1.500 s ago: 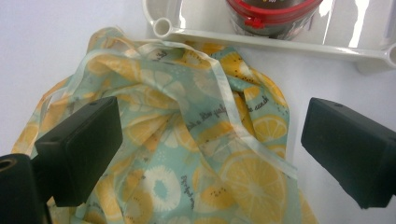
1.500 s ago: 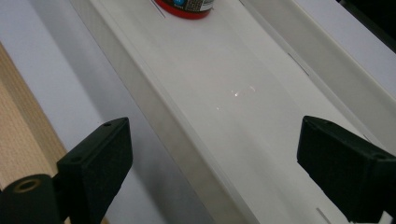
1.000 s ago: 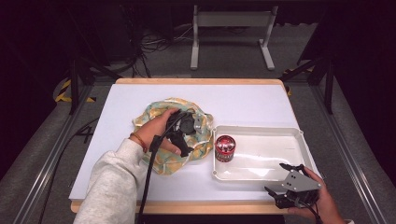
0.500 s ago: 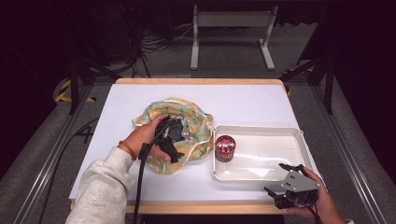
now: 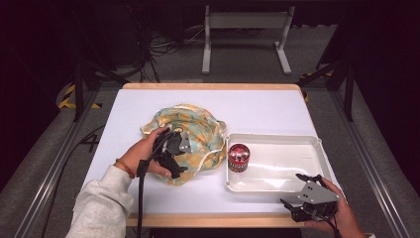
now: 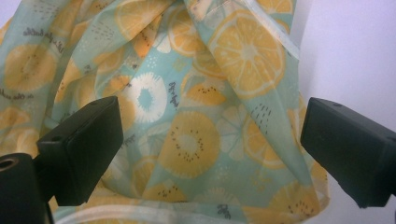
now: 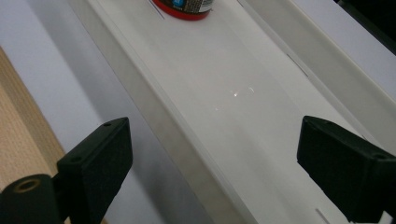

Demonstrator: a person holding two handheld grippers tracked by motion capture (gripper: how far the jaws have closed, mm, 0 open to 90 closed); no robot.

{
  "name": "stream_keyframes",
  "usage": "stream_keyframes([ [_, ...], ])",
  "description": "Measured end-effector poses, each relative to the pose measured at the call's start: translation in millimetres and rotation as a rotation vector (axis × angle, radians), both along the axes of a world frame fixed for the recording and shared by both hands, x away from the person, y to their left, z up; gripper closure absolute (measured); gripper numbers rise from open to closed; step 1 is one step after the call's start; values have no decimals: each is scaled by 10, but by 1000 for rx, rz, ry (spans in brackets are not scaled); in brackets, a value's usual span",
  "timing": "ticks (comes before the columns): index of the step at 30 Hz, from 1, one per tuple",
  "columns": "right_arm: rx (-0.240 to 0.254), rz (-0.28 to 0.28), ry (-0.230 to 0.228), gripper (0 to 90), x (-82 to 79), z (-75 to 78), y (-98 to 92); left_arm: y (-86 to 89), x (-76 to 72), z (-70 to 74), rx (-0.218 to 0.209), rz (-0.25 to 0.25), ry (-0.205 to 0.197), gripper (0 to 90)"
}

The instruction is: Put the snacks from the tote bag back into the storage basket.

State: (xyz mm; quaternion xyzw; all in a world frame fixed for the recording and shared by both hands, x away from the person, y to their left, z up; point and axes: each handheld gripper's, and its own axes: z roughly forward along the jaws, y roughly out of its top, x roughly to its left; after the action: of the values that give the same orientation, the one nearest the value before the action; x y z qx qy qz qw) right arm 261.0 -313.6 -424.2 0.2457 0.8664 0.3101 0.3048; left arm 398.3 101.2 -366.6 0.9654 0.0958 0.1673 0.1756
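A crumpled cloth bag [image 5: 198, 130] printed with yellow citrus slices on pale green lies in the middle of the white table. My left gripper [image 5: 173, 154] rests over its near left part. In the left gripper view that gripper [image 6: 212, 140] stands open, the printed cloth [image 6: 187, 88] spread between and under its jaws. A red can [image 5: 239, 157] stands upright at the left end of a white tray [image 5: 277, 137]. My right gripper [image 5: 303, 191] hovers at the tray's near right corner, open [image 7: 212, 163], over the tray floor [image 7: 243, 93] with the can [image 7: 184, 7] far ahead.
The table's wooden front edge [image 5: 213, 219] runs just below both hands. A black cable [image 5: 139, 198] trails from the left gripper off the front. A grey metal frame [image 5: 245, 22] stands on the floor behind the table.
My left gripper has slid left and toward the person across the cloth, from its middle to its near left part. The right gripper, can and tray have not moved.
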Motion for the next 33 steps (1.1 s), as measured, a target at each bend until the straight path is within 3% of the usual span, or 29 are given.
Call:
stream_keyframes([
  [7,-1,1,1,110,3,-2,1,185,-49,-86,-52,34,0,68],
  [10,0,1,2,110,4,-4,0,243,-66,-124,-53,41,2,71],
  [18,-1,3,2,110,10,-5,8,447,-170,-179,-114,91,-51,72],
  [26,-3,6,1,110,12,-5,12,599,-240,-255,-146,125,-62,74],
  [33,-3,6,2,110,13,-6,12,783,-325,-329,-214,160,-88,78],
])
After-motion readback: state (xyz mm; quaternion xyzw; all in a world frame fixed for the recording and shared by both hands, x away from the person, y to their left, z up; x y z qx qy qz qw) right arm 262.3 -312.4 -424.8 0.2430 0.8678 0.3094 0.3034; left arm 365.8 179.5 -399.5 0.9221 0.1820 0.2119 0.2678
